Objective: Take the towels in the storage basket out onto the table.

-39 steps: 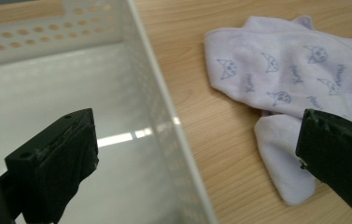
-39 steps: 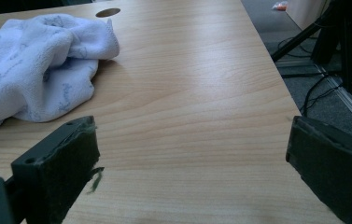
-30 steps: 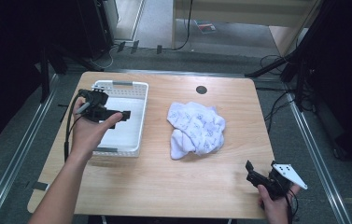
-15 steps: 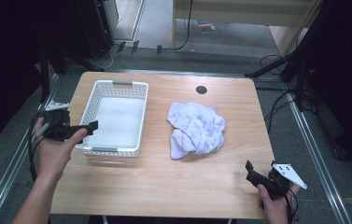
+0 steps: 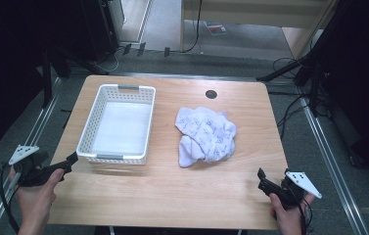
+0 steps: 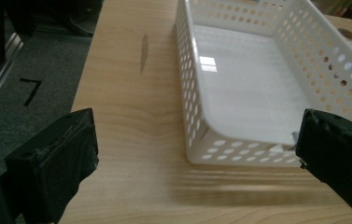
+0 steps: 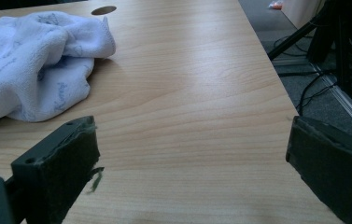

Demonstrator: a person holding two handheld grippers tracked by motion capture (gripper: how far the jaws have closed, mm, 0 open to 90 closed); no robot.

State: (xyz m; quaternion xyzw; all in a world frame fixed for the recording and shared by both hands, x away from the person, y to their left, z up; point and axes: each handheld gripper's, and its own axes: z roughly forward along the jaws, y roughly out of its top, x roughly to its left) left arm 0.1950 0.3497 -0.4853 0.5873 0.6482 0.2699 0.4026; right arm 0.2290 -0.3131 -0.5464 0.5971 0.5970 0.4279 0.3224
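Right gripper (image 5: 265, 182) sits at the near right corner of the light wooden surface (image 5: 172, 196), jaws spread wide, nothing between them. In the right gripper view its gripper (image 7: 192, 158) looks along bare wood; the crumpled white towel with faint blue print (image 7: 33, 70) lies ahead and to the left of it, apart from the jaws, not touching. In the high view the same towel (image 5: 205, 134) is a loose heap mid-surface, forward-left of the right gripper, with no clear long axis, slightly longer front to back.

Left gripper (image 5: 59, 166) is at the near left edge, jaws also released and empty. In the left gripper view its gripper (image 6: 197, 149) points at the near short wall of the white perforated plastic basket (image 6: 220, 154), which is just ahead and a little to the right of it, near but not in contact. The basket (image 5: 145, 125) has its long axis running away from the person and is empty inside. It stands to the left of the towel, apart from it.

Key relation: the towel is nearer the right gripper than the left, and the basket stands between the left gripper and the towel. Judgement: the right hand probably has the shorter reach, forward and left. Beyond the towel, a small dark round hole (image 5: 211, 94) near the far edge.
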